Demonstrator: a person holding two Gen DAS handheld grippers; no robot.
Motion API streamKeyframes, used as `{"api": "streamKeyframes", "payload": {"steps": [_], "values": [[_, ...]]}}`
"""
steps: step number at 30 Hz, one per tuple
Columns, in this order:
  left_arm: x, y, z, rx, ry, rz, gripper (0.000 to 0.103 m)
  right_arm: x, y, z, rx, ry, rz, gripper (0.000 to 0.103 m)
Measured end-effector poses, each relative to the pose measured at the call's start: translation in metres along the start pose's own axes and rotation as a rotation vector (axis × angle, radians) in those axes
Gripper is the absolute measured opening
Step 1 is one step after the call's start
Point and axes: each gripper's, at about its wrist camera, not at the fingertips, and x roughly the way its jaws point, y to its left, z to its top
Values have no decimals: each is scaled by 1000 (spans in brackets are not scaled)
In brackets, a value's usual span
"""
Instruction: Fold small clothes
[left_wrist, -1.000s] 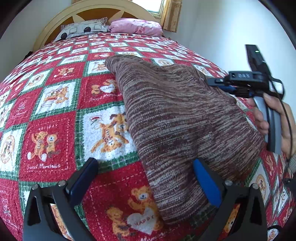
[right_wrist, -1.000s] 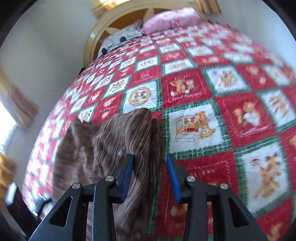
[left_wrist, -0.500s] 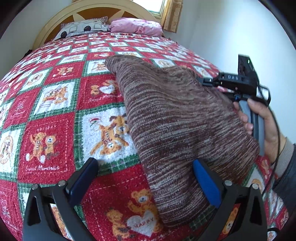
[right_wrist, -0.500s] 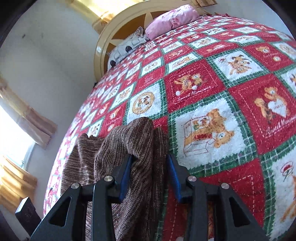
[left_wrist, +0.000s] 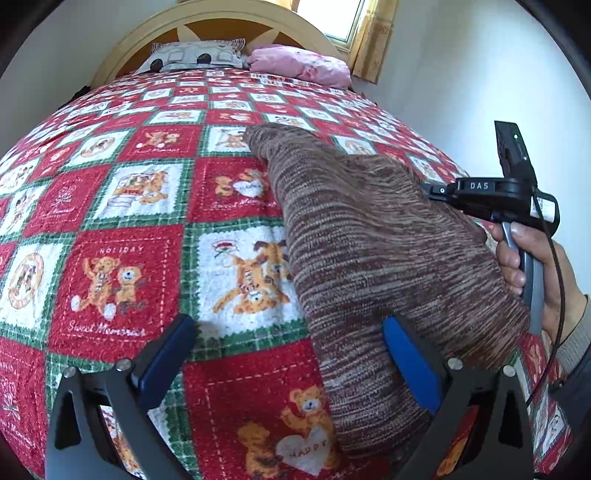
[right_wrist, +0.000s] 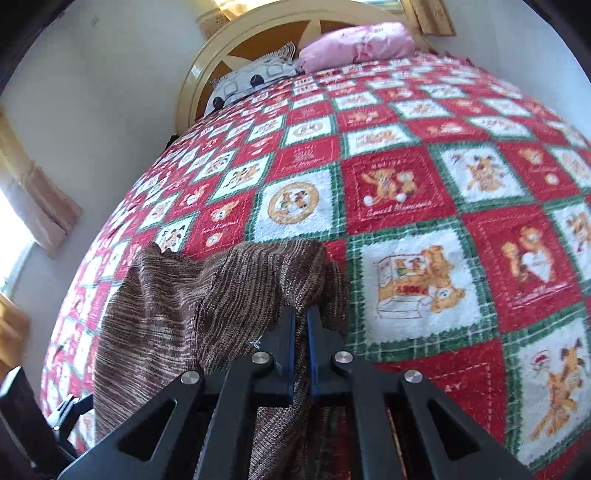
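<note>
Right wrist view: our right gripper (right_wrist: 302, 317) pinches the brown marled knit garment (right_wrist: 192, 295); our left gripper (left_wrist: 291, 350) gapes over the red teddy-bear quilt (left_wrist: 122, 229).

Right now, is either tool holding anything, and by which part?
The right tool is shut on the brown knitted garment, pinching a bunched edge. The left tool is open, one finger resting on the garment, gripping nothing.
</note>
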Motion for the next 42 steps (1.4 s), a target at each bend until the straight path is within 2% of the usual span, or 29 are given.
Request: {"api": "streamKeyframes", "payload": {"steps": [3, 8, 9, 10, 11, 13, 19, 21, 23, 25, 27, 29, 30, 35, 42], "values": [[-2, 2, -2, -2, -7, -12, 103, -5, -21, -9, 104, -12, -2, 4], [-4, -5, -3, 43, -2, -62, 103, -5, -15, -9, 60, -22, -29, 5], [-4, -7, -4, 53, 2, -76, 103, -6, -12, -7, 48, -23, -22, 8], [-3, -9, -4, 61, 8, -81, 103, -5, -12, -4, 45, -18, -21, 13], [-2, -9, -3, 64, 11, -78, 103, -3, -11, -3, 46, -11, -20, 36], [-1, -11, -2, 70, 20, -77, 103, 1, -15, -2, 58, -1, -5, 61], [1, -7, 2, 40, 32, -129, 102, 9, -23, -3, 79, -16, 88, 59], [1, -7, 3, 27, 30, -164, 97, 11, -26, -4, 83, -33, 106, 49], [2, -11, 2, 35, 35, -152, 95, 14, -27, -5, 82, -41, 129, 45], [3, -17, 1, 58, 38, -151, 87, 16, -26, -5, 75, -34, 137, 42], [4, -23, 1, 84, 46, -141, 85, 18, -20, -4, 42, -19, 172, 31], [4, -26, 1, 102, 48, -156, 71, 21, -13, -4, 8, -8, 176, 28], [5, -26, 0, 102, 60, -173, 59, 21, -12, -5, 5, -9, 183, 26], [6, -18, 0, 62, 65, -203, 46, 20, -16, -8, 21, -27, 200, 23], [0, -32, -3, 127, 15, -130, 26, 7, 3, -13, -77, -75, 101, 19]]}}
